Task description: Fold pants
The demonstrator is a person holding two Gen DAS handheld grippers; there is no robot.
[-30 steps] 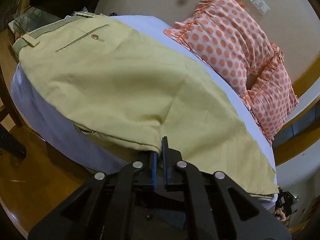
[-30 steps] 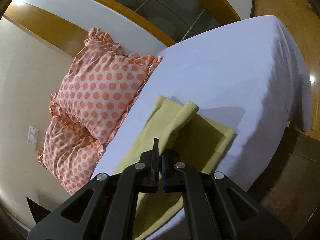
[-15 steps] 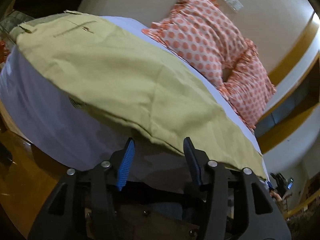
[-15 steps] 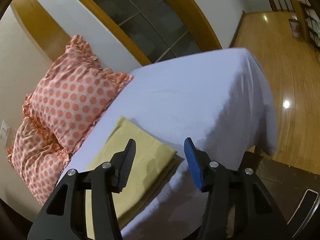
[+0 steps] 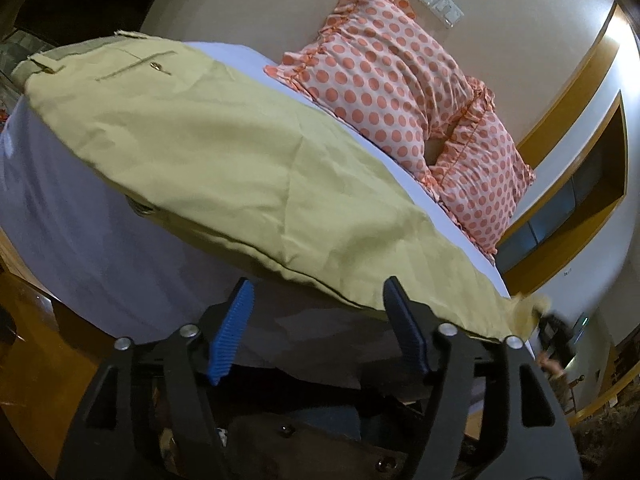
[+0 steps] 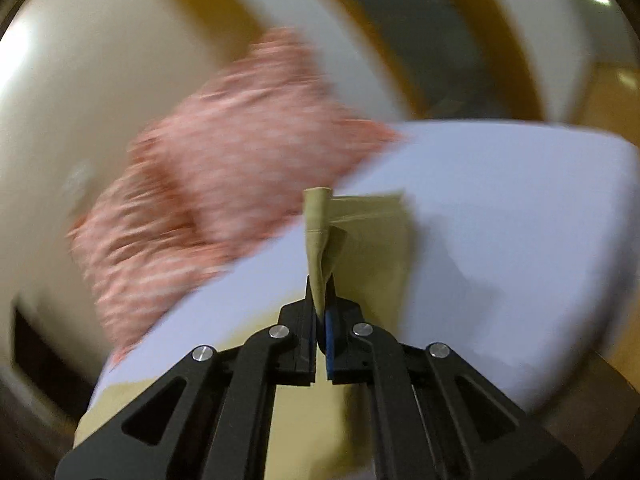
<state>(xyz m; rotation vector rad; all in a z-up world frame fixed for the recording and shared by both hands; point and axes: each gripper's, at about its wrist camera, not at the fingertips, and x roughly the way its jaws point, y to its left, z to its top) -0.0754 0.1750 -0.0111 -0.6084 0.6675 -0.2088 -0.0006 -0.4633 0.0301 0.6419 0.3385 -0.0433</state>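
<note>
Pants (image 5: 224, 160), khaki, lie flat along the bed (image 5: 60, 216); waistband far off at 10 o'clock in the left wrist view, leg running toward 4 o'clock, seam edge hanging just over the mattress side.

Left gripper (image 5: 318, 322): jaws spread wide, blue pads either side of the seam edge, nothing between them. 1 s ago they were pressed together on that edge; 0.5 s ago already spread. Now the view sits a little closer under the fabric, otherwise much the same.

Right gripper (image 6: 320, 312): jaws pressed together, pinching the hem end of the pants (image 6: 320, 240), a strip of cloth standing up from the tips toward 12 o'clock. 0.5 s ago these jaws were spread with the hem lying flat on the sheet; 1 s ago they were pinched shut on it. So released, then regripped.

Right wrist view is heavily motion-blurred; the hem looks lifted clear of the sheet, though I can't be sure how far.

2 polka-dot pillows (image 5: 404, 80) against the wall at 1 o'clock in the left wrist view, unchanged. Wall socket (image 5: 436, 2) above them.
</note>
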